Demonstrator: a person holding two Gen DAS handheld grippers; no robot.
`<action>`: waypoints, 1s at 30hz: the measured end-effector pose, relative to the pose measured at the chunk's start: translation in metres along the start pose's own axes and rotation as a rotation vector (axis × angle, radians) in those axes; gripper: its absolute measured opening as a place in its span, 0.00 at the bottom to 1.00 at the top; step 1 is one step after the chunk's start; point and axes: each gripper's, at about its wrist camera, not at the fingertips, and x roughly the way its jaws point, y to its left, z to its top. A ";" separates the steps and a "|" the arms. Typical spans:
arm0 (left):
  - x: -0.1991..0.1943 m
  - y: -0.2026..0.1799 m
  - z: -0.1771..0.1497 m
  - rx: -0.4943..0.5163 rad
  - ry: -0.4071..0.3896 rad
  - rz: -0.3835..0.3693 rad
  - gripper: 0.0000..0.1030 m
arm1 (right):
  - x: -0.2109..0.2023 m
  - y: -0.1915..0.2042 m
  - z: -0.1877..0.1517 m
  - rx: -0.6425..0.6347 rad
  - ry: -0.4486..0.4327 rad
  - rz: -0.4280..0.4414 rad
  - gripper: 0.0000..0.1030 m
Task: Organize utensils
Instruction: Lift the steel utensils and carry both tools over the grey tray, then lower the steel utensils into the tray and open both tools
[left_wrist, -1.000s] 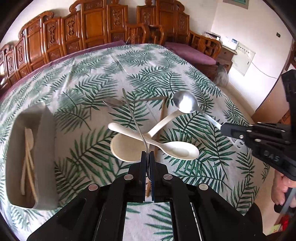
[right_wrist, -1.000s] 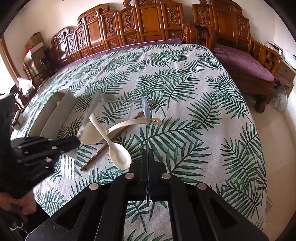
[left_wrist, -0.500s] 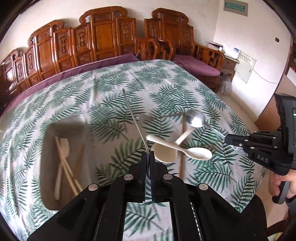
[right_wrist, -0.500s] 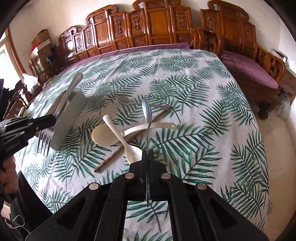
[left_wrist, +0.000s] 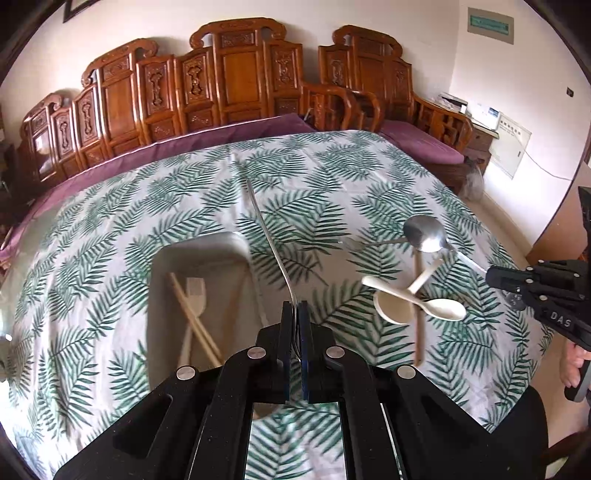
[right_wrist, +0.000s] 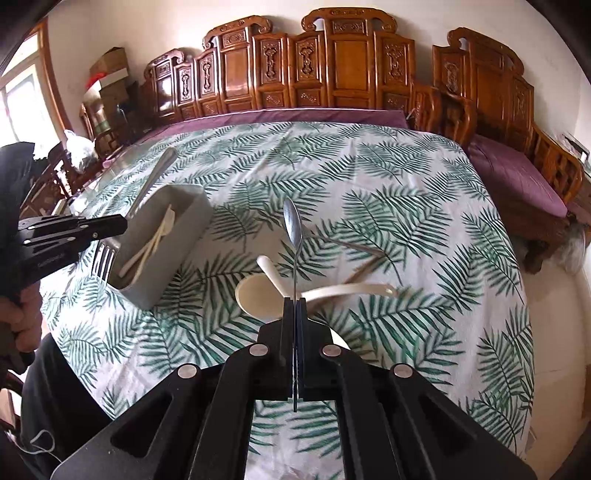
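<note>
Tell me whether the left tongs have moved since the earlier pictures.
Yes. In the right wrist view the left tongs with their metal fork have risen from beside the cream spoons to the grey bin.

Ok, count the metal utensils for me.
3. A fork clamped in the left gripper, a spoon in the right gripper, and a small spoon lying on the cloth beyond the cream spoons. The bin may hide more.
</note>
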 end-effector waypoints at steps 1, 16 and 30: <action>0.001 0.006 -0.001 -0.003 0.005 0.008 0.03 | 0.001 0.004 0.003 -0.002 -0.001 0.006 0.02; 0.025 0.061 -0.016 -0.054 0.062 0.045 0.00 | 0.026 0.084 0.029 -0.063 0.011 0.074 0.02; 0.009 0.094 -0.019 -0.097 0.016 0.033 0.00 | 0.061 0.140 0.049 -0.101 0.046 0.114 0.02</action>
